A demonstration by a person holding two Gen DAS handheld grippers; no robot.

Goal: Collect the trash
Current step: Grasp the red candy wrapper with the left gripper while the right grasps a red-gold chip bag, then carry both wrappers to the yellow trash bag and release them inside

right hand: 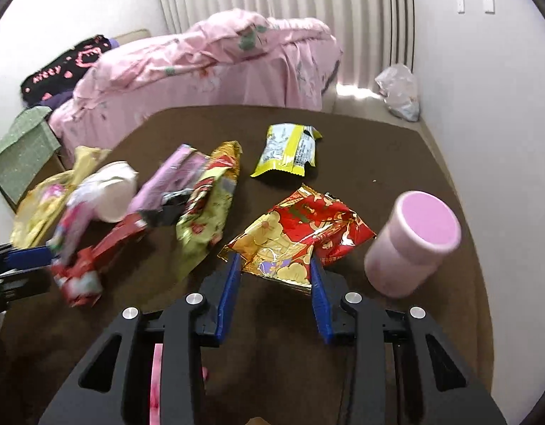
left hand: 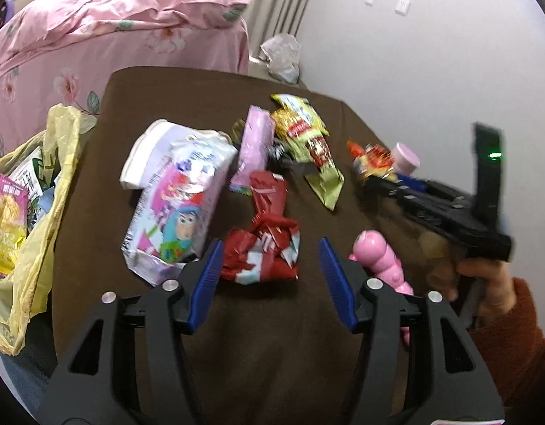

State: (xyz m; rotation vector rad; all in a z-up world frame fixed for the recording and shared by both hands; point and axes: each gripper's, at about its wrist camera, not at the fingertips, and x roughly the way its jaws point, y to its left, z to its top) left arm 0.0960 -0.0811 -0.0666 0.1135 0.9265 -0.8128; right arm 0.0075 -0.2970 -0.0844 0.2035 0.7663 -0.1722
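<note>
Left tool (left hand: 270, 265) wide, fingers either side of a crumpled red wrapper (left hand: 263, 248) on the brown table (left hand: 173, 92). Right tool (right hand: 276, 276) wide around a red-gold wrapper (right hand: 301, 233). Yellow bag (left hand: 31, 219) hangs at table's left edge.

Crumpled snack wrappers (left hand: 262, 244) (red, green, gold) litter the brown table (left hand: 272, 336).
</note>
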